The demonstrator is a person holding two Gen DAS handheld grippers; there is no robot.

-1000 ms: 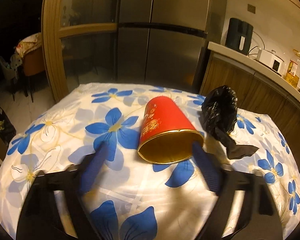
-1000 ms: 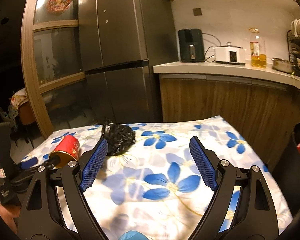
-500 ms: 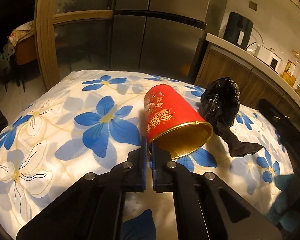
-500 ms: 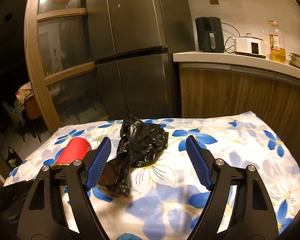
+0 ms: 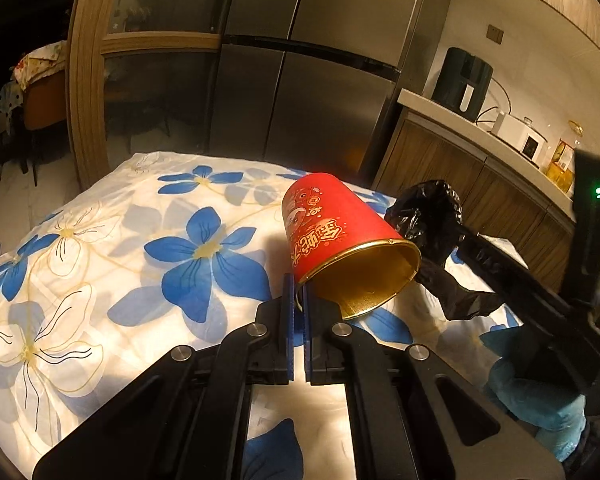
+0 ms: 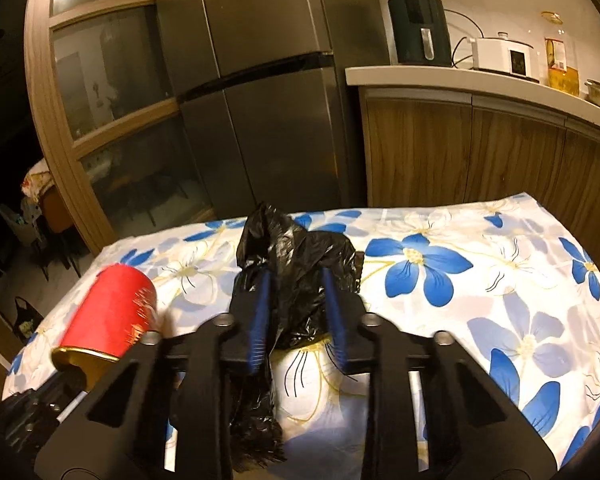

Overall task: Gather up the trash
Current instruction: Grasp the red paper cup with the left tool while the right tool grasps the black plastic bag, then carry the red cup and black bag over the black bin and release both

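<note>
A surface (image 5: 100, 248) draped in a white cloth with blue flowers carries the trash. Behind it stand a steel fridge (image 6: 260, 80) and a wooden counter (image 6: 480, 76) with appliances on top.

A crumpled black bag (image 6: 300, 252) lies near the middle of the surface, toward its far edge, with a loose tail trailing to the near edge. The right tongs (image 6: 294, 312) have their blue pads on either side of the bag's bulk, narrowed until both pads press into the plastic; whether the bag is lifted off the cloth cannot be told.

A red cup (image 5: 340, 240) with a gold interior lies tilted on its side beside the bag, toward the surface's left edge in the right wrist view (image 6: 112, 316), its open mouth facing the near edge. The left tongs (image 5: 296, 320) are closed almost fully, pinching the cup's gold rim between the two pads at the lowest part of the mouth. In the left wrist view the bag (image 5: 428, 216) sits just past the cup, touching or nearly touching its side, with the right tongs' black frame reaching in from the right.
</note>
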